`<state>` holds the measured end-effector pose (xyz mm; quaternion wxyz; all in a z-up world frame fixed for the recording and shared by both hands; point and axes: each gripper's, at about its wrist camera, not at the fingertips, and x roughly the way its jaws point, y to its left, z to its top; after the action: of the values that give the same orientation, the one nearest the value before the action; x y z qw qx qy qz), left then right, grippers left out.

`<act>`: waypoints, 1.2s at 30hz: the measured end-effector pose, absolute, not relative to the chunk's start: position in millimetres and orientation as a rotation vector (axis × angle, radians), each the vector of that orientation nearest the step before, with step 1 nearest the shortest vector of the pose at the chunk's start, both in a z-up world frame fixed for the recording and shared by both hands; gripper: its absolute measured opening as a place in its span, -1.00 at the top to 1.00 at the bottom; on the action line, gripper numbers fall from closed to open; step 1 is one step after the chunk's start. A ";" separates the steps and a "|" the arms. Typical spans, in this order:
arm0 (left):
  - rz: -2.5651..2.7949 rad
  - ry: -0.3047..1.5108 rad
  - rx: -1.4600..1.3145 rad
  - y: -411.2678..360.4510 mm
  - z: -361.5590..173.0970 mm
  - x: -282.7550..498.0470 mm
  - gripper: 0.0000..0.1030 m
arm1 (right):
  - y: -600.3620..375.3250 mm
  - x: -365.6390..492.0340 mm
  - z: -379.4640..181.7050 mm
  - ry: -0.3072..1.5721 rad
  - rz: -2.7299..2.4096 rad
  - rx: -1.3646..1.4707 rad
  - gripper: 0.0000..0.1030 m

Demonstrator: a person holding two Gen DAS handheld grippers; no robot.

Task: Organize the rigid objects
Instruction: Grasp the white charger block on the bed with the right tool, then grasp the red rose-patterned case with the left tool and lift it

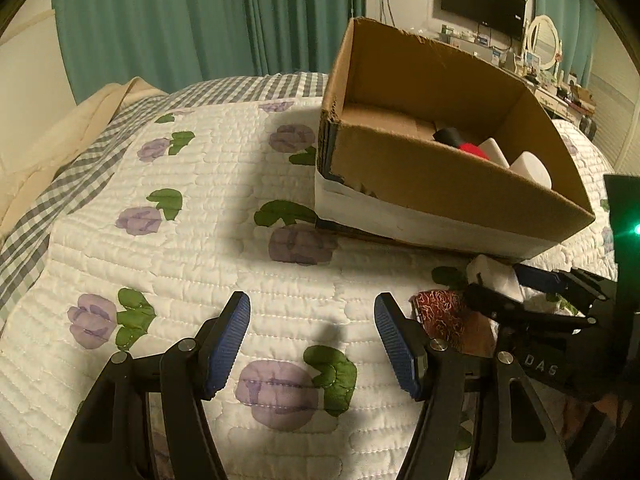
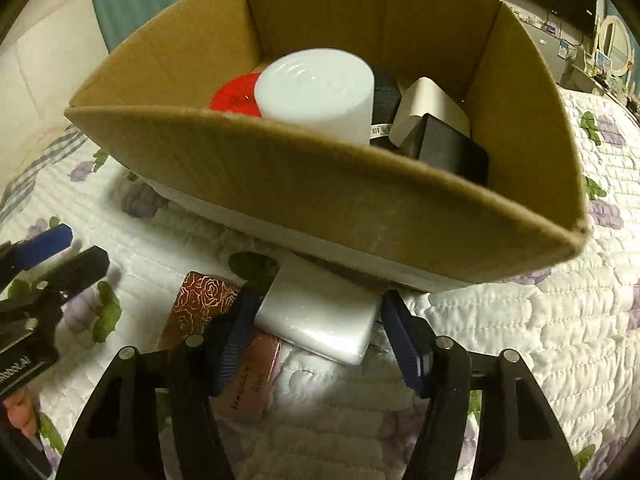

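A cardboard box (image 2: 320, 184) stands on the quilted bed; it also shows in the left wrist view (image 1: 440, 176). Inside it are a white cylinder (image 2: 320, 88), a red lid (image 2: 236, 94), a white block (image 2: 432, 112) and a black box (image 2: 452, 152). My right gripper (image 2: 316, 320) is open, its jaws on either side of a white rectangular box (image 2: 320, 312) lying in front of the cardboard box. A brown rose-patterned box (image 2: 200, 300) lies to its left, also in the left wrist view (image 1: 440, 312). My left gripper (image 1: 312, 340) is open and empty over the quilt.
A pink flat item (image 2: 256, 376) lies under the right gripper's left finger. The left gripper (image 2: 52, 268) shows at the right view's left edge. Teal curtains (image 1: 200, 20) hang behind the bed. A dresser with a mirror (image 1: 544, 40) and a TV stand at the far right.
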<state>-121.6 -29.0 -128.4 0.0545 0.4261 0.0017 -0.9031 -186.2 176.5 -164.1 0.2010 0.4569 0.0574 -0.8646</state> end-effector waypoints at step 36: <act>-2.723 -0.095 1.666 66.9 -178.3 -156.4 -0.49 | 249.6 -140.8 -111.5 0.068 -2.562 1.182 -0.20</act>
<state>-156.4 66.9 -178.3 -0.0262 0.5215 -0.0297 -0.8524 -140.8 249.6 -111.5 0.1589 0.4136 0.0236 -0.8962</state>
